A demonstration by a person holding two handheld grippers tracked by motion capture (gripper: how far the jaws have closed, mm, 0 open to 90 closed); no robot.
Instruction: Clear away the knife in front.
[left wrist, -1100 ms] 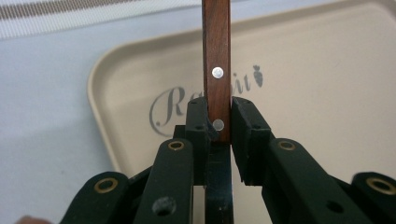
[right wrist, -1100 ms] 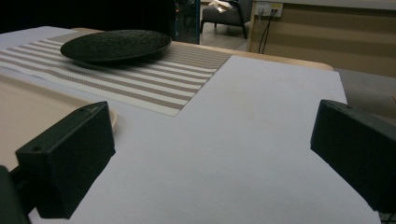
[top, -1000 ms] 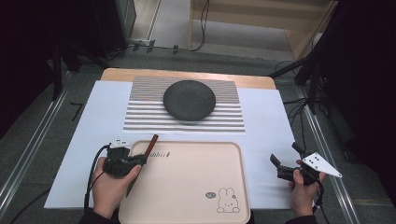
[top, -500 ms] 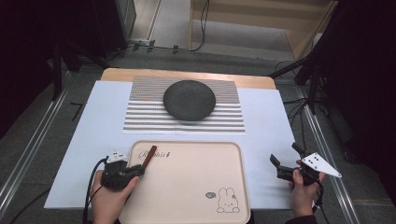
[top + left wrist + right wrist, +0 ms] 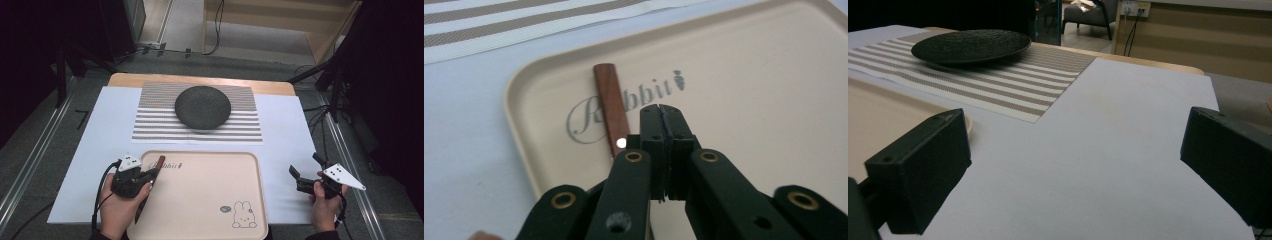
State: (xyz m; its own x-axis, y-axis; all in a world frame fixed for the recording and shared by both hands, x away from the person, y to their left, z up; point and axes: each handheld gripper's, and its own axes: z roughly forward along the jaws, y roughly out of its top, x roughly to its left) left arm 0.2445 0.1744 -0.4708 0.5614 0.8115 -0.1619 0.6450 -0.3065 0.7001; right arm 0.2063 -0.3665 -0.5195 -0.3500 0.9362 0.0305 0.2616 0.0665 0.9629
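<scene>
My left gripper (image 5: pixel 659 112) has just closed its jaws on nothing; the brown stick (image 5: pixel 610 105) lies on the beige tray (image 5: pixel 774 75), just left of them. My right gripper (image 5: pixel 302 177) gapes wide.

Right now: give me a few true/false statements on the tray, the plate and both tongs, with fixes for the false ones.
1. The left tongs are shut with nothing between them. True; they have just been closing.
2. The brown stick lies on the striped mat. False: it lies in the beige tray, along its left edge.
3. The dark plate sits on the striped mat. True.
4. The right tongs grip the tray's rim. False: they are open, over the white sheet right of the tray.
5. The tray carries a rabbit drawing. True.
</scene>
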